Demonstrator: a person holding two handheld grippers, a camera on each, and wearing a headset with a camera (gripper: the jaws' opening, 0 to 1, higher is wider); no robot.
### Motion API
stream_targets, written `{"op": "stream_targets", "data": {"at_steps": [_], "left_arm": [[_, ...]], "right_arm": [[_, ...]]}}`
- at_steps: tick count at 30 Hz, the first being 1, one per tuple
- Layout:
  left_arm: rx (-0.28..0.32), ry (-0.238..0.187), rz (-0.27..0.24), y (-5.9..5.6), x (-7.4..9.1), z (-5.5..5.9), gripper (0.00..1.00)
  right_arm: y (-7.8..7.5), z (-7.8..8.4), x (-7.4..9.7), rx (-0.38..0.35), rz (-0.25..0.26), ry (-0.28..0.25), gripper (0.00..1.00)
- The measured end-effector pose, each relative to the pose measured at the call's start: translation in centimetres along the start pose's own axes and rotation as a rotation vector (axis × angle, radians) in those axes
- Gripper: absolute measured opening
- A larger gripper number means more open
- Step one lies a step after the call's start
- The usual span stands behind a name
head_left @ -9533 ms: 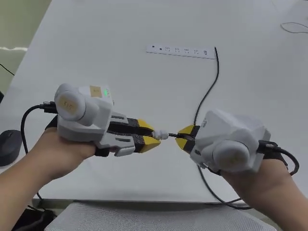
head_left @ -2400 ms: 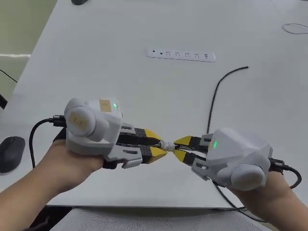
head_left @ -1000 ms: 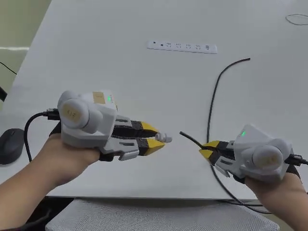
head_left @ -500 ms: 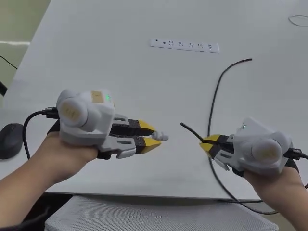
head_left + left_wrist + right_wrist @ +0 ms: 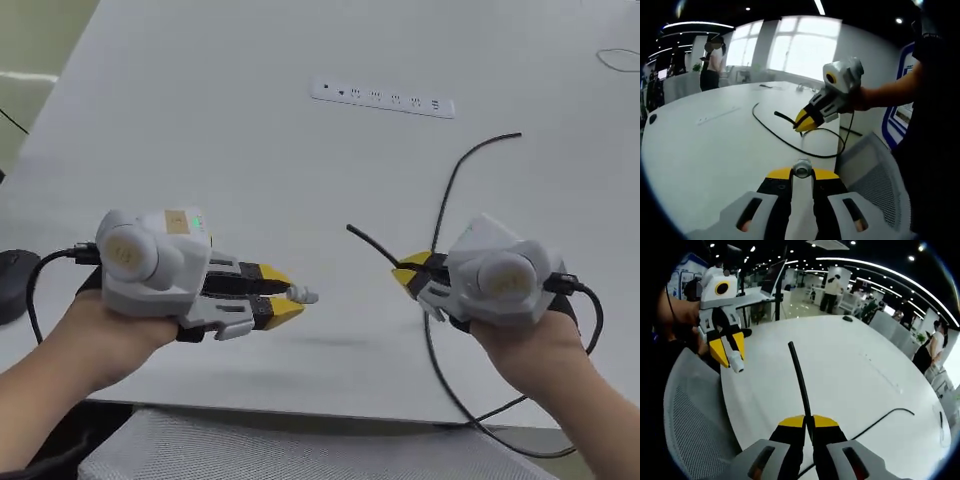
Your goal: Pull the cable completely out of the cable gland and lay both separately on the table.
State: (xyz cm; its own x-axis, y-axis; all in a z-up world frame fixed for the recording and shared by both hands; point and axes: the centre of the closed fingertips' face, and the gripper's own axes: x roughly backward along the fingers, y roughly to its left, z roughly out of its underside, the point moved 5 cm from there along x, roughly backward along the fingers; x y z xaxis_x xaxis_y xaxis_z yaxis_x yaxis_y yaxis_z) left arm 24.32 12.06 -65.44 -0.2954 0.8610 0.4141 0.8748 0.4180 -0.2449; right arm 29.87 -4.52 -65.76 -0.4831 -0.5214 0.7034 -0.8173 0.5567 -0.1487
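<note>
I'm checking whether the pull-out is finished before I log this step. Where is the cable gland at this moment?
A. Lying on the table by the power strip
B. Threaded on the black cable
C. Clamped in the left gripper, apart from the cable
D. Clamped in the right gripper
C: the left gripper is shut on the small grey cable gland, and the black cable, held by the right gripper, ends free with a clear gap between them.

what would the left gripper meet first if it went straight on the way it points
Most likely the right gripper, almost dead ahead of the left gripper and its cable gland in the left gripper view; depth is unclear.
</note>
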Motion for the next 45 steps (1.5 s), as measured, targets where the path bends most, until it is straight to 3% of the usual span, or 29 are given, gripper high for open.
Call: {"op": "stream_targets", "data": {"at_steps": [11, 21, 23, 29, 37, 45], "left_arm": [[0.021, 0.022, -0.033, 1.3, -0.4, 3.3, 0.14], [0.034, 0.030, -0.050, 2.9, -0.2, 6.2, 0.15], [0.045, 0.033, -0.054, 3.2, -0.3, 6.8, 0.15], [0.060, 0.013, -0.075, 3.9, -0.2, 7.7, 0.15], [0.053, 0.033, -0.090, 4.5, -0.1, 9.7, 0.15], [0.081, 0.043, -0.119, 5.2, 0.2, 11.4, 0.15]], "right_arm": [[1.3, -2.1, -3.8, 0.066, -0.045, 0.022, 0.00], [2.5, -2.4, -7.2, 0.120, -0.096, 0.054, 0.00], [3.0, -2.5, -8.2, 0.139, -0.124, 0.067, 0.00], [4.3, -2.8, -10.8, 0.193, -0.167, 0.087, 0.00], [5.9, -2.5, -13.3, 0.216, -0.217, 0.121, 0.00], [7.5, -1.6, -15.5, 0.165, -0.256, 0.149, 0.00]]}}
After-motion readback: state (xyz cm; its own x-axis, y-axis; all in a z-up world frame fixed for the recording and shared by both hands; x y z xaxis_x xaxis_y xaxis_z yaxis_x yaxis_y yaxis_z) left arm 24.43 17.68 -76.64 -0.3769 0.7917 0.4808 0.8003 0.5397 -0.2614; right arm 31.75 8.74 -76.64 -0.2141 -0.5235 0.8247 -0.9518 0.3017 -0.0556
